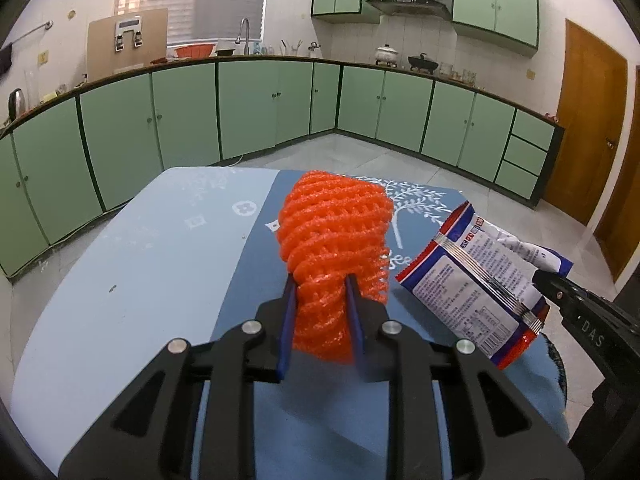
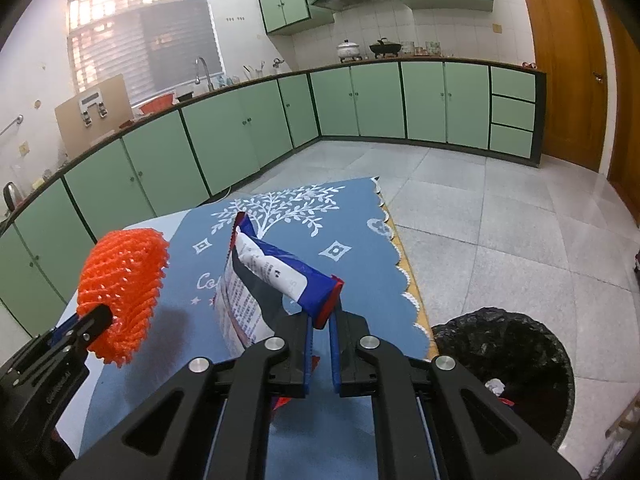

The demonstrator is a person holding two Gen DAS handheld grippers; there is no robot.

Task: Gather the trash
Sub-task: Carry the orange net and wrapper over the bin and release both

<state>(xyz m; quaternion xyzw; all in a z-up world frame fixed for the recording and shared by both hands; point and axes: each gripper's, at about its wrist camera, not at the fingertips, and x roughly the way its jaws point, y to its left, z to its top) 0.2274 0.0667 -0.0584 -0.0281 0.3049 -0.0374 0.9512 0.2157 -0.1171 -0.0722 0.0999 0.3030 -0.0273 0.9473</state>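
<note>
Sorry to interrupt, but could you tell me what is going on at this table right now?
A person is clearing trash with a handheld claw in each hand. The left claw is shut on an orange foam fruit net, held above the blue tablecloth. The right claw pinches a red, white and blue snack wrapper. A black-lined trash bin stands on the floor beside the table.

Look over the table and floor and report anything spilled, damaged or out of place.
Nothing stands out. The left gripper holds the orange foam net and the right gripper holds the snack wrapper, both clear of the tablecloth. The lined trash bin stands upright on the floor beside the table, and nothing looks spilled.
</note>
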